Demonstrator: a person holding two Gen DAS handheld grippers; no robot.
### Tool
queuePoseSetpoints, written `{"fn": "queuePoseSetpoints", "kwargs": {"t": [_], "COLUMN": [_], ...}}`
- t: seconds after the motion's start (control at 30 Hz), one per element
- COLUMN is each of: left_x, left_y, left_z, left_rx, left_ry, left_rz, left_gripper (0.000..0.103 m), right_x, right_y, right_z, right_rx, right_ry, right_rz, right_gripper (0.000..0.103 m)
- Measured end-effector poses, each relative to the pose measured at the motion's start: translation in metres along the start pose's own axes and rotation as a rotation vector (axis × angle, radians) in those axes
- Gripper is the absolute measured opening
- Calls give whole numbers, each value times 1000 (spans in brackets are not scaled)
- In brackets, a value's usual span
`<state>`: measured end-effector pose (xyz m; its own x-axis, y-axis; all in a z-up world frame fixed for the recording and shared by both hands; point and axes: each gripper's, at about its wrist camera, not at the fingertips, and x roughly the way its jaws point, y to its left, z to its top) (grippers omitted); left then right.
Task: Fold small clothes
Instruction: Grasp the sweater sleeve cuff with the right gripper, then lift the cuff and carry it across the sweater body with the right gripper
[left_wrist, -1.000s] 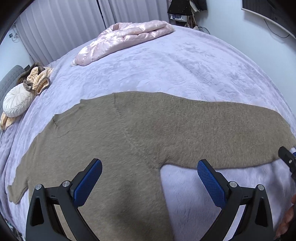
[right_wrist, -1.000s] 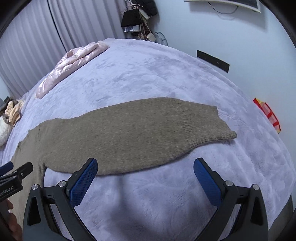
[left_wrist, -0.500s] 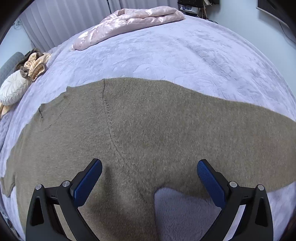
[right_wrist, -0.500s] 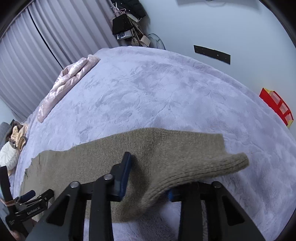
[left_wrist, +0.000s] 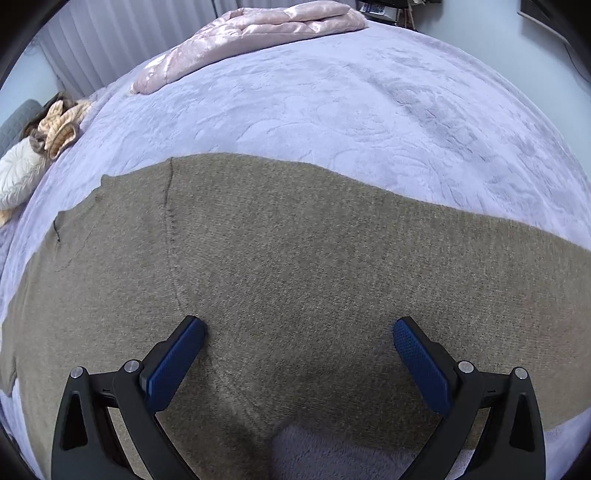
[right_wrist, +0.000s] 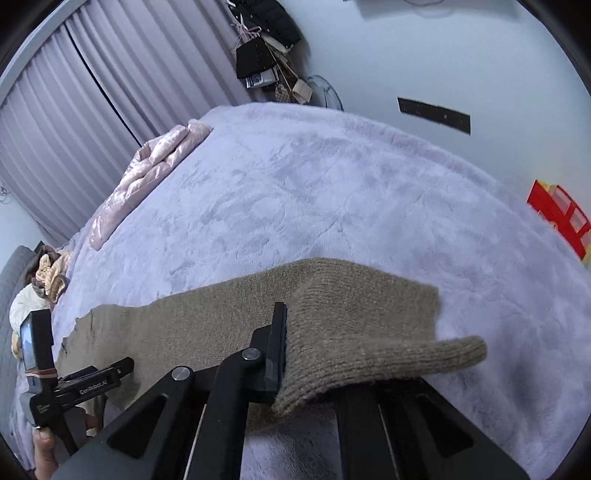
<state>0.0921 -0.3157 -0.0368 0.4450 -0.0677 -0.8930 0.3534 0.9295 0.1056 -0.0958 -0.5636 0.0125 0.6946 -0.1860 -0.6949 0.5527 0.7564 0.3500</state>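
A brown knit sweater (left_wrist: 295, 258) lies flat on the lavender bed cover (left_wrist: 332, 110). My left gripper (left_wrist: 299, 332) hangs open just above it, its blue pads (left_wrist: 177, 358) straddling the fabric where the sleeve meets the body, near the underarm notch. In the right wrist view my right gripper (right_wrist: 291, 332) is shut on the ribbed cuff end of the sleeve (right_wrist: 369, 314), which is raised off the bed, with one corner curling over to the right. The right finger is hidden under the knit. The left gripper (right_wrist: 92, 380) shows at lower left, held by a hand (right_wrist: 44, 446).
A pink quilted jacket (left_wrist: 251, 37) lies folded at the far side of the bed. Pillows and a bundle of cloth (left_wrist: 55, 125) sit at the left edge. Grey curtains (right_wrist: 74, 110) hang behind the bed. A red box (right_wrist: 557, 218) is on the floor at the right.
My right gripper shut on the sleeve cuff and raised it off the bed. My left gripper sank closer to the sweater and shifted over the underarm area, staying open.
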Motion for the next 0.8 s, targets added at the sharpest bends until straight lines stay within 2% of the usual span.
{"fn": "queuePoseSetpoints", "kwargs": {"t": [0.1, 0.27, 0.4, 0.57, 0.73, 0.8], "left_x": [2, -9, -19, -19, -20, -19], "left_y": [-2, 15, 29, 50, 84, 103], "left_z": [0, 3, 1, -3, -15, -19], "left_rx": [11, -22, -34, -43, -75, -105], "left_ry": [5, 8, -13, -3, 6, 11], "left_rz": [0, -64, -64, -77, -79, -36], "left_gripper": [103, 103, 103, 103, 103, 103], "right_x": [-10, -18, -25, -28, -51, -61], "right_y": [11, 22, 29, 36, 81, 103], "right_z": [3, 8, 12, 11, 12, 14], "right_rx": [-46, -65, -81, -87, -177, -214], "right_ry": [-35, -50, -66, -58, -131, -165], "right_rz": [-51, -98, -141, -201, -214, -207], "right_gripper": [6, 6, 6, 6, 6, 6]}}
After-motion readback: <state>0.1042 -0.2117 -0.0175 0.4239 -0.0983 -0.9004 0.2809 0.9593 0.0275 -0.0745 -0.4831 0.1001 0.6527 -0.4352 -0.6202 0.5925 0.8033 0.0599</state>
